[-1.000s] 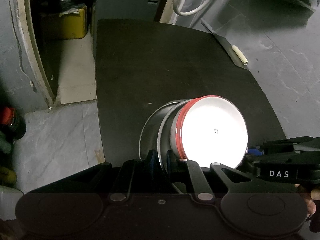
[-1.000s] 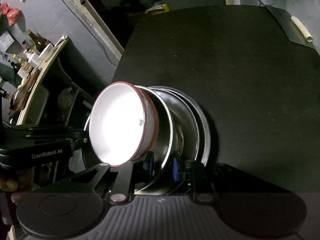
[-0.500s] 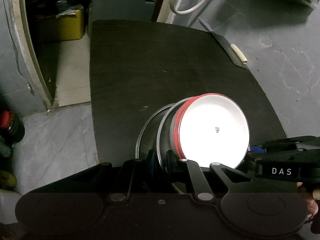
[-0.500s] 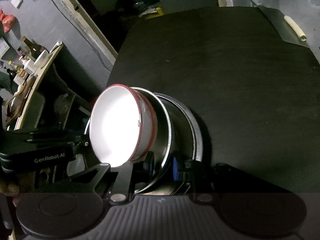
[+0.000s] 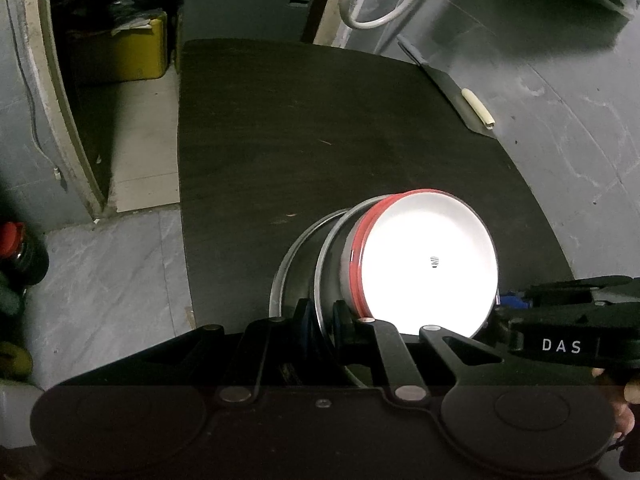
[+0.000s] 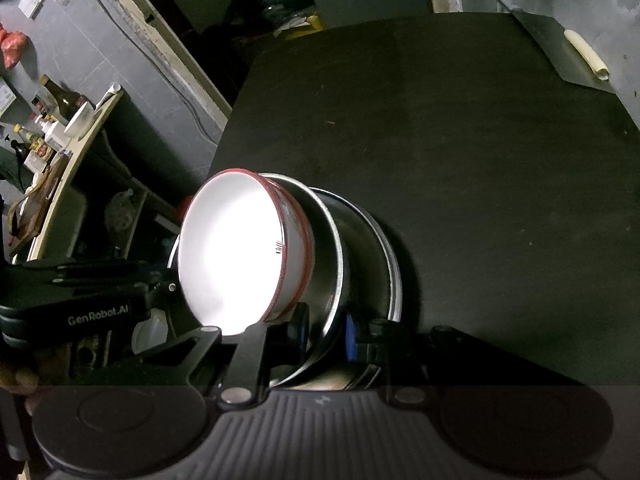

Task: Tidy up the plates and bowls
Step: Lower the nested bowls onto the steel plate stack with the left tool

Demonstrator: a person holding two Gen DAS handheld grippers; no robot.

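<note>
Above a dark table [image 5: 320,128]: nested steel bowls [image 6: 360,248] with a glaring white red-rimmed bowl [image 5: 432,264] inside, interior washed out. Clamped at the steel rims by left gripper [image 5: 320,316] and right gripper [image 6: 326,330], fingers pinching both sides. Stack's underside hidden; knife [image 5: 452,88] at far edge, partly cut off.

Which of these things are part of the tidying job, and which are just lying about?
Part of the job:
- white bowl with red rim
- steel bowls nested under it
- left gripper and right gripper, both clamped on the steel rims

Just lying about:
- cleaver at the table's far corner
- bottles on the side shelf
- white hose
- yellow box
</note>
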